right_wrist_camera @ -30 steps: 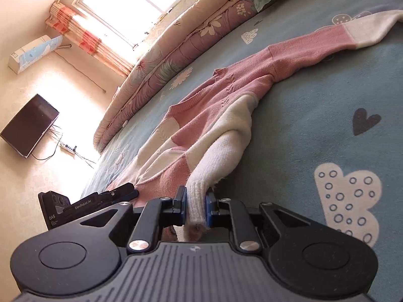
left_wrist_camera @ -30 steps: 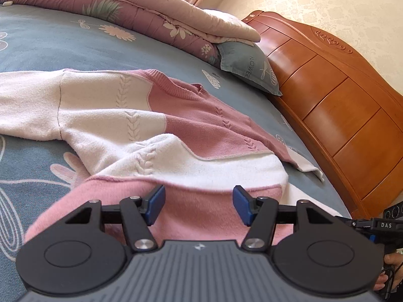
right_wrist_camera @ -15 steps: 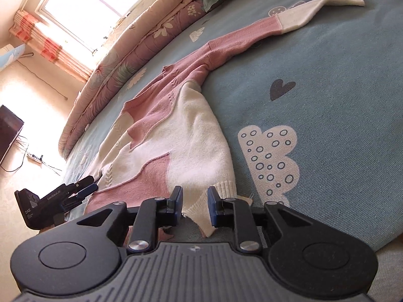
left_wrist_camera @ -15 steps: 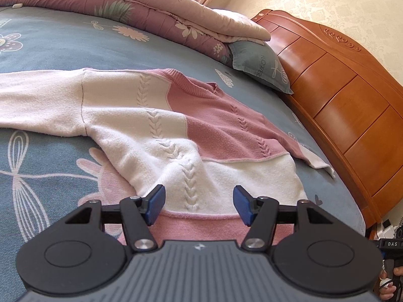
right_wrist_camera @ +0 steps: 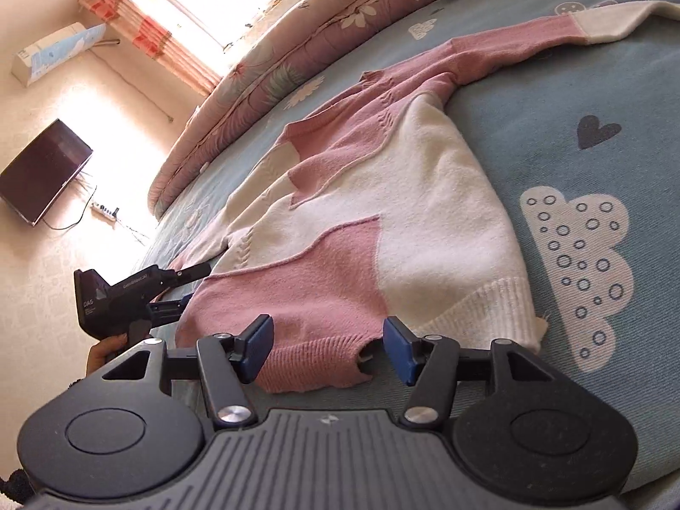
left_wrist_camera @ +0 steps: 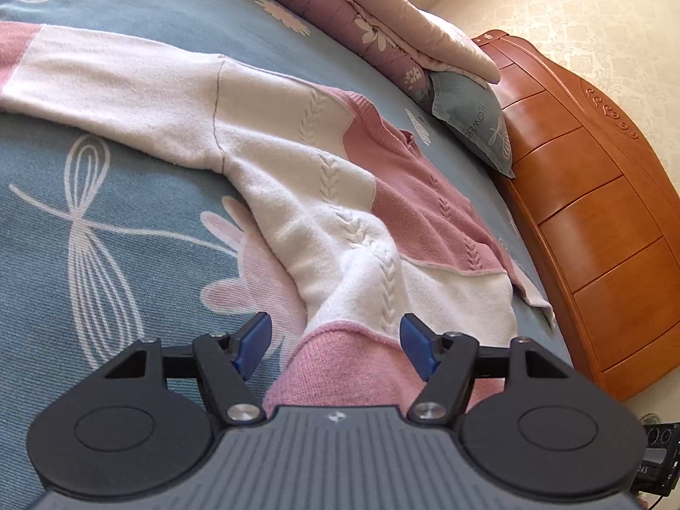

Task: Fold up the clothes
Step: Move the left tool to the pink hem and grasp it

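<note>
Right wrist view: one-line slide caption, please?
Right gripper opening over the pink-and-cream sweater's ribbed hem, laid flat on the blue bedspread.

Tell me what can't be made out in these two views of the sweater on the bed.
- Left wrist view: the sweater hem's near edge, hidden behind the left gripper body; the long sleeve's cuff, cut off by the left edge.
- Right wrist view: the other sleeve's cuff end, cut off at the right edge.
- Pillow lettering: partly folded out of sight.

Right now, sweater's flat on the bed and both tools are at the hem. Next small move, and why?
Probably back both off the hem: the right tool and left tool are opening, pads clear of the sweater. It lies spread, sleeves out sideways, so a sleeve fold comes next.
</note>
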Demonstrator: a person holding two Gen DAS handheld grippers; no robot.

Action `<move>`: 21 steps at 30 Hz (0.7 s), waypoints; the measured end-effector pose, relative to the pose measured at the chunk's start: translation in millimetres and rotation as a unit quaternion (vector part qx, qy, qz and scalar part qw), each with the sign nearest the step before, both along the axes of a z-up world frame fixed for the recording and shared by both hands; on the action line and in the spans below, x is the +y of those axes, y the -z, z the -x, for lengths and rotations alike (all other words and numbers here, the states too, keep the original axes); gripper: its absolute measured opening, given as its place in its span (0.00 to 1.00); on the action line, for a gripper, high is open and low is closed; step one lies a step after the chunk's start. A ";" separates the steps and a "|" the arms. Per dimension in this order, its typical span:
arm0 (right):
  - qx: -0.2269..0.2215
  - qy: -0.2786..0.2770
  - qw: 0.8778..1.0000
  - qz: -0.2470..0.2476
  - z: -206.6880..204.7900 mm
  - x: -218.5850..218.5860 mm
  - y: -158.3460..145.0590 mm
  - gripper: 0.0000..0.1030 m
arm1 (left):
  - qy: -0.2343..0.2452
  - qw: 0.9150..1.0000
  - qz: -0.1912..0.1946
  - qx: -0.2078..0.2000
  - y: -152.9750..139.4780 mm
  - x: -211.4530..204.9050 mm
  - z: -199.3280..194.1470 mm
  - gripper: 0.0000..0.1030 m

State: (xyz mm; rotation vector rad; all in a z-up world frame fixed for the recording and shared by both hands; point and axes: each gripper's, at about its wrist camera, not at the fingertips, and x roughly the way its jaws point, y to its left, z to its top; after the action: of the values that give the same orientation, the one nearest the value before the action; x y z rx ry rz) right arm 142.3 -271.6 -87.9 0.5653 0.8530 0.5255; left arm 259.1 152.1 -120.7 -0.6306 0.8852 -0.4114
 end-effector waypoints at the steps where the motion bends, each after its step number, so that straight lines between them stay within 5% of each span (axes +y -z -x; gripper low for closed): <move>1: 0.000 -0.009 1.000 0.003 0.2 6.3 0.9 0.63 | 0.006 1.000 0.007 0.006 3.5 -2.5 -1.3 0.65; 14: -0.024 -0.025 0.999 0.005 14.3 -11.7 -6.7 0.71 | 0.003 0.997 0.066 0.038 15.7 -2.8 30.9 0.72; 21: -0.020 -0.008 1.000 0.006 -34.4 -68.8 -6.3 0.85 | -0.014 0.995 0.078 0.065 12.7 9.6 32.5 0.72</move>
State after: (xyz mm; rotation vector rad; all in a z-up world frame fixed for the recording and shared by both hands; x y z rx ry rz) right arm 176.7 -340.4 -81.6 0.5361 0.8218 0.5454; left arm 226.7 161.6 -133.4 -0.8209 0.9732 -0.4198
